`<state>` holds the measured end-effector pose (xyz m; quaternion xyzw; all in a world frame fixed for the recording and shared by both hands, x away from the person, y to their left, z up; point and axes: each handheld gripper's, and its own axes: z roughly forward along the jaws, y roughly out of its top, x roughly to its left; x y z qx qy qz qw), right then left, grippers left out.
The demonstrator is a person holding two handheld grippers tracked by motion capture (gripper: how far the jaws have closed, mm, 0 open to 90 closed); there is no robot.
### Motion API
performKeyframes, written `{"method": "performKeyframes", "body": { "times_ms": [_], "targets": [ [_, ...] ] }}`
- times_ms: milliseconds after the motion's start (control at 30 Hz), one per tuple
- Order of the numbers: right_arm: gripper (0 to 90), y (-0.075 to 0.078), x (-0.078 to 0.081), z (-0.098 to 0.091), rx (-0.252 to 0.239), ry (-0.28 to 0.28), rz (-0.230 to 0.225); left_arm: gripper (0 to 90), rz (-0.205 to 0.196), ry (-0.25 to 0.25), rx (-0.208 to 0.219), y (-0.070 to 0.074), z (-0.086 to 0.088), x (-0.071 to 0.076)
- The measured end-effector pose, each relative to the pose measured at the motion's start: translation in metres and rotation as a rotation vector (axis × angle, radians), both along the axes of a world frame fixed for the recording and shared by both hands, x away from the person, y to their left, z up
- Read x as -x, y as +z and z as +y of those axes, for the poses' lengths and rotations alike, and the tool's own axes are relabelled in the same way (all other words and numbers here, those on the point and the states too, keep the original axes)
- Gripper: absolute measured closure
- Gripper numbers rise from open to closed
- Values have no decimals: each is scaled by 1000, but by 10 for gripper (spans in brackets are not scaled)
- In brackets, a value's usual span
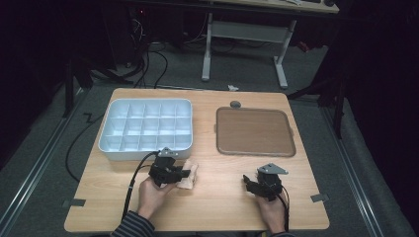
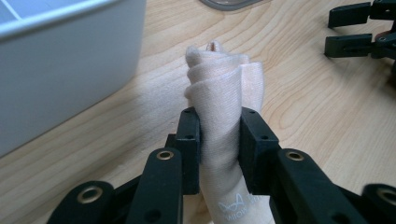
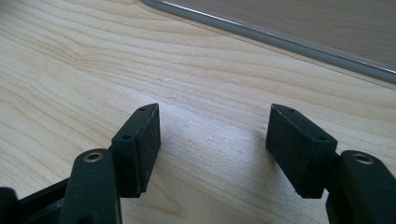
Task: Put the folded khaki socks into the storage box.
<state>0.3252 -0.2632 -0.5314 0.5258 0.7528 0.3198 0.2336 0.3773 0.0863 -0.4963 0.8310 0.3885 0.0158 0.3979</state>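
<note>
Gripping a rolled cream cloth (image 2: 224, 93), soft-knit with a faint printed logo: left gripper (image 2: 219, 140), jaws pinched on its middle. White plastic compartment box (image 1: 146, 126) just beyond, every cell bare; stowing likely remains. Right gripper (image 3: 212, 140) gapes wide, holding nothing, over the woodgrain table (image 3: 70, 70).

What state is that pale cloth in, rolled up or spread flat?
Rolled up. The cloth is a tight bundle with spiral layers at its end, pinched between the left gripper jaws, beside the white divided box.
</note>
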Motion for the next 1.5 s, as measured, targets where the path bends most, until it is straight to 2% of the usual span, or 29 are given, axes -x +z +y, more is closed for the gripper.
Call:
{"method": "performKeyframes", "body": {
  "times_ms": [367, 700, 900, 1067, 1400, 1500],
  "targets": [
    [352, 0, 0, 0, 0, 0, 1, 718, -22, 25, -1, 9, 16, 3],
    [352, 0, 0, 0, 2, 0, 0, 719, -22, 55, 35, 18, 36, 3],
    [352, 0, 0, 1, 2, -1, 0, 719, -14, 73, 75, 22, 47, 2],
    [352, 0, 0, 0, 1, 1, 0, 719, -21, 81, 51, 25, 53, 7],
    [353, 0, 0, 1, 2, 9, -1, 720, -18, 124, 95, 33, 73, 7],
    [352, 0, 0, 1, 2, 10, -1, 720, -30, 128, 66, 35, 74, 9]
  ]
}}
